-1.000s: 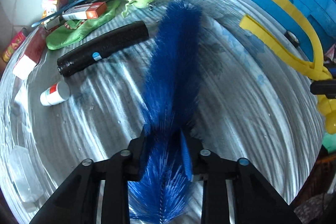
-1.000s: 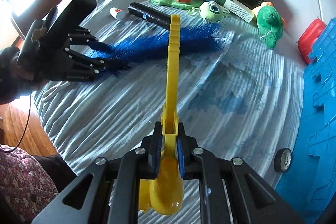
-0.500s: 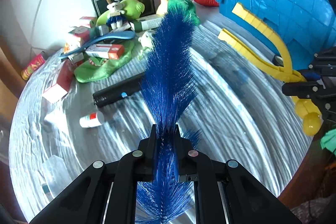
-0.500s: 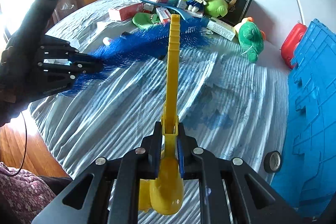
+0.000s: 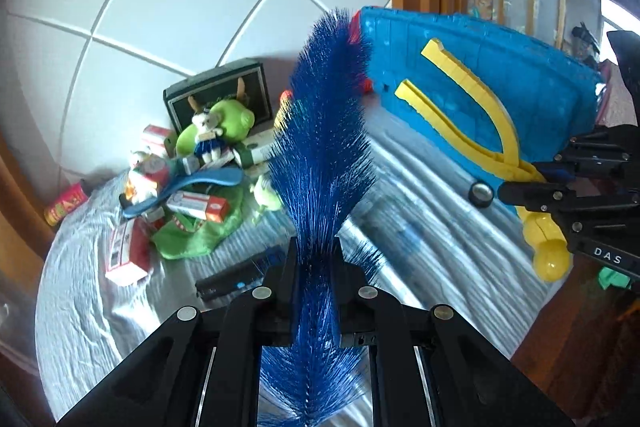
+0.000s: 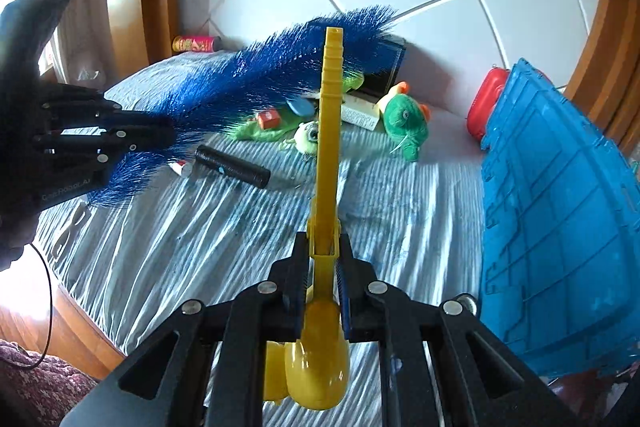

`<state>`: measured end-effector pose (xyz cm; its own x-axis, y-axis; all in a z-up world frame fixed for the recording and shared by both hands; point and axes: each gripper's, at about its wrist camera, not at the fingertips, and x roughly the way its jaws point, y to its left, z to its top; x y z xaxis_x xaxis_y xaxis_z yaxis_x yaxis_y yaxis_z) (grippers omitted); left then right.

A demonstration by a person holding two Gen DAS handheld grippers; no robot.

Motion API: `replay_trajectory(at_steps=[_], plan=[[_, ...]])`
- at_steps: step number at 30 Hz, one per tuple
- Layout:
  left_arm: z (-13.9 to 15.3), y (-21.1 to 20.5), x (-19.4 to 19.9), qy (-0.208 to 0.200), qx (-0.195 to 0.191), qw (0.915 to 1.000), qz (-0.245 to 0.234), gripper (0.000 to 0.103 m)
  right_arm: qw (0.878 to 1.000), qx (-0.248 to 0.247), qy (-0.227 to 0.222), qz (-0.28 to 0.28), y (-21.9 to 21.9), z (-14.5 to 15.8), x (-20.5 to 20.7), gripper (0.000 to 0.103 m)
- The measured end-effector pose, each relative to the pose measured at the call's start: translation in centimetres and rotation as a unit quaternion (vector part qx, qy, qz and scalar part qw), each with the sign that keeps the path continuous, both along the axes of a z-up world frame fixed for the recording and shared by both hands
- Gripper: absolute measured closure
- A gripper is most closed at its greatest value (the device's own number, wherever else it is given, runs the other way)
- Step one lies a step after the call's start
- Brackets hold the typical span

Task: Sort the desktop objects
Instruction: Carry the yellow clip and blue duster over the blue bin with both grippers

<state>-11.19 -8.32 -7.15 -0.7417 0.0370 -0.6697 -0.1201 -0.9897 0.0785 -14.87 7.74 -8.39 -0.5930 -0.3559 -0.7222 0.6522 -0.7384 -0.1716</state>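
The big blue bin point(image 6: 560, 227) stands at the right edge of the table point(image 6: 240, 251), and I cannot see inside it, so I cannot tell if anything is put away yet.

Two things are picked up and in the air. The left gripper point(image 5: 316, 267) is squeezed tight on the fluffy blue brush point(image 5: 324, 147). The right gripper point(image 6: 324, 267) is squeezed tight on the yellow tongs point(image 6: 330, 131), down near their round scoop end. My guess is both go in the bin next.

Lots is left at the far side: a green frog toy point(image 6: 404, 123), a black tube point(image 6: 232, 167), small boxes point(image 5: 196, 203) and a little one-eyed green toy point(image 6: 308, 135).

The long brush and tongs cross each other in the right view, so they could bump. A black tape roll point(image 5: 482, 193) sits by the bin.
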Motion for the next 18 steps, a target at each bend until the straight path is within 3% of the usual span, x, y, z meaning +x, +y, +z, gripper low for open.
replay_trajectory(at_steps=[9,18], plan=[[9.0,7.3,-2.7,0.071,0.024,0.9946,-0.072,0.092,0.994,-0.03,0.078,-0.07,5.9,9.7,0.4,0.09],[15.7,18.9,-8.5,0.093,0.066,0.9878,-0.106,0.091,0.981,-0.061,0.111,-0.145,16.9,17.4,-2.3,0.09]])
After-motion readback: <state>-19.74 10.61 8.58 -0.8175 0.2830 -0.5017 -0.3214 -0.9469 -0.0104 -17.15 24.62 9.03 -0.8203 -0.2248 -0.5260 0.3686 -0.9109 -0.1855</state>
